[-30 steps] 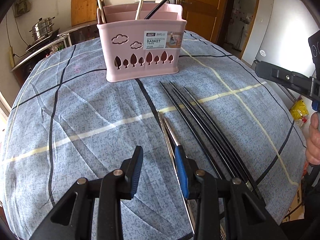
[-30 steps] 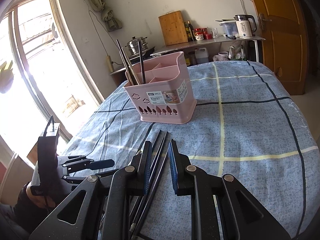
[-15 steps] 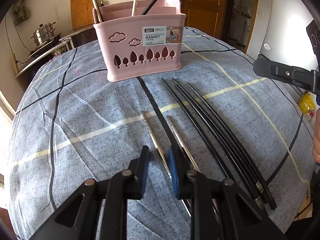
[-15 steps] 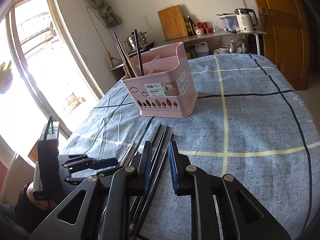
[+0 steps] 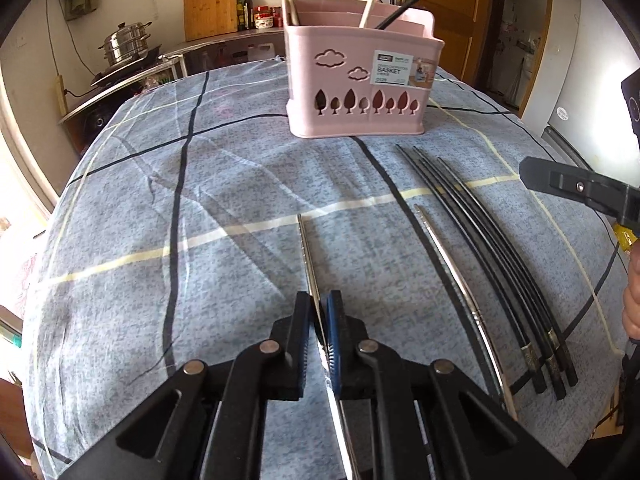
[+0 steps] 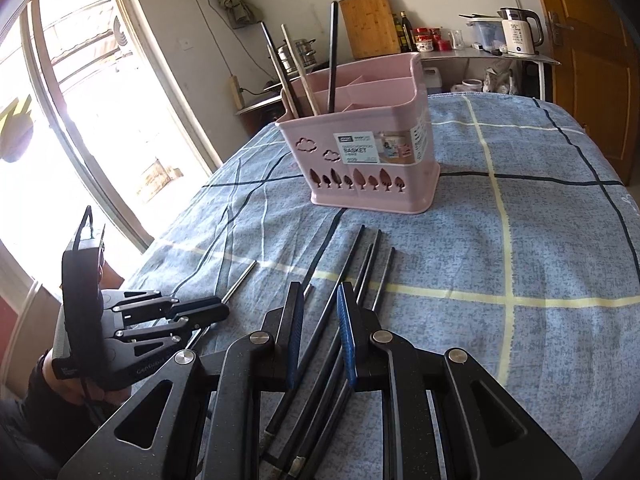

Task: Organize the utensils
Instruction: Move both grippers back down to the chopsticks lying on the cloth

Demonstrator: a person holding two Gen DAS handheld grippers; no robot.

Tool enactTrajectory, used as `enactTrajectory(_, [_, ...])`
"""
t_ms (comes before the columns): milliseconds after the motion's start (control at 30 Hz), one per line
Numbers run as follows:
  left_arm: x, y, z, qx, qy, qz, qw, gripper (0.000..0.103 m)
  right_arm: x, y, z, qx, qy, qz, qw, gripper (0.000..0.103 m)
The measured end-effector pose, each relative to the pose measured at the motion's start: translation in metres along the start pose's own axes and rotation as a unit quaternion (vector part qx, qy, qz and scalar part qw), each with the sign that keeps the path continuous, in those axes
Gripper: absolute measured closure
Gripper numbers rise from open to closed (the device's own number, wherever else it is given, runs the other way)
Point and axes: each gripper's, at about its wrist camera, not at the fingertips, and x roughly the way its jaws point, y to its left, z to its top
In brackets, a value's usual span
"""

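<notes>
L hand-held gripper (image 5: 319, 316) has just been closing and its pads now pinch a silver chopstick (image 5: 308, 256), which runs fwd from the jaws toward the pink basket (image 5: 360, 92); its far tip lies on the blue checked cloth (image 5: 224, 184) covering the tabletop. A 2nd silver chopstick (image 5: 452, 272) lies apart to its right, beside a black stripe in the cloth. Right of that, a bundle of black chopsticks (image 5: 492, 248) lies side by side, touching, ends toward the near edge. R hand-held gripper (image 6: 318, 322) hangs over that bundle w/ jaws partly apart; black sticks pass under the gap, pads not pressing on any as far as seen. Basket stands upright toward the far edge, roughly mid-width, label facing the cameras, w/ several chopsticks (image 6: 304, 76) standing tilted in its left compartment. In the right wrist view, a hand (image 6: 60, 380) grips the L tool at the near left edge. Counter w/ kettle (image 6: 520, 32) and cutting board (image 6: 370, 24) behind.
</notes>
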Motion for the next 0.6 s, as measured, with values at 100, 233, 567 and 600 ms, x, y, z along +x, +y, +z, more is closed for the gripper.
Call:
enactTrajectory(100, [-0.003,0.011,-0.002,-0.011,0.004,0.007,0.9999,0.093,0.01,0.007,-0.003,-0.006,0.014,0.002,1.0,0.085])
enactTrajectory(233, [-0.003,0.022,0.001,-0.02,0.011,0.014,0.9996,0.093,0.021,0.015,-0.004,-0.012,0.029,0.003,1.0,0.085])
enactTrajectory(567, [0.017,0.029,0.027,-0.015,0.016,0.011,0.9997,0.08,0.057,0.033,-0.001,-0.024,0.075,-0.018,0.997,0.085])
enactTrajectory(600, [0.018,0.03,0.028,-0.015,0.018,0.01,0.9997,0.08,0.06,0.034,-0.001,-0.026,0.08,-0.024,0.996,0.085])
